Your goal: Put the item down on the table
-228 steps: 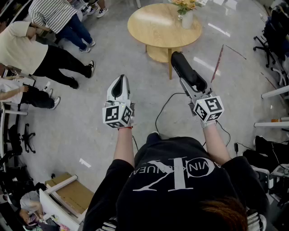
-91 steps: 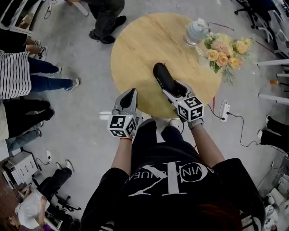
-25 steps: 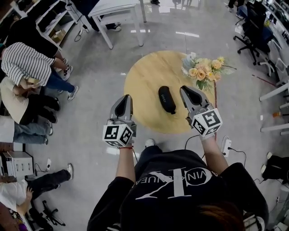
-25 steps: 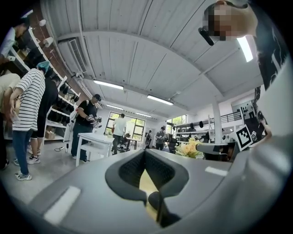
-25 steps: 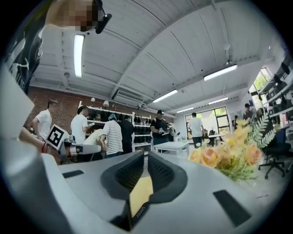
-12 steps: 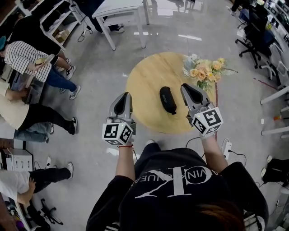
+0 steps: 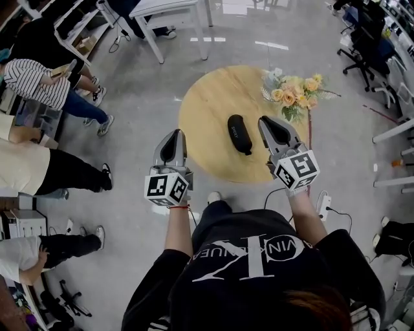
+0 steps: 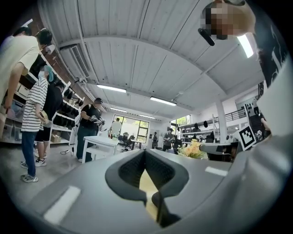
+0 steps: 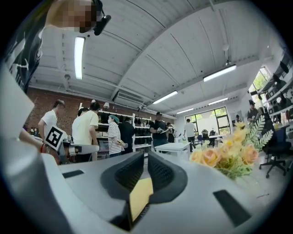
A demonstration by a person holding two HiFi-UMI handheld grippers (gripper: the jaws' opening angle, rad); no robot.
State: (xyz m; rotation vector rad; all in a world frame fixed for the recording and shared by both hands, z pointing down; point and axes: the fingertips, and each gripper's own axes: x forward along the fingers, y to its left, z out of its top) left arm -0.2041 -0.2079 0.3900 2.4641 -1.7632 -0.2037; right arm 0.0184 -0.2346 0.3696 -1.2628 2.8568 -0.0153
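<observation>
A long black case (image 7: 239,134) lies flat on the round wooden table (image 7: 207,106), free of both grippers. My right gripper (image 7: 264,121) hovers just right of the case, apart from it, its jaws shut with nothing between them. My left gripper (image 7: 175,133) hangs at the table's left edge, also shut and empty. In the left gripper view the jaws (image 8: 144,151) meet at the tip, with tabletop showing below them. The right gripper view has its gripper (image 9: 146,153) shut the same way.
A vase of peach and yellow flowers (image 7: 294,90) stands at the table's far right, close to my right gripper; the flowers (image 9: 229,155) fill the right gripper view's right side. Several people (image 7: 39,84) stand at the left. A white table (image 7: 165,10) is beyond, and a power strip (image 7: 325,205) lies on the floor.
A few seconds ago my right gripper held the black case over the table; now the case lies there alone. Over the last second both grippers stayed nearly still while the people at the left shifted.
</observation>
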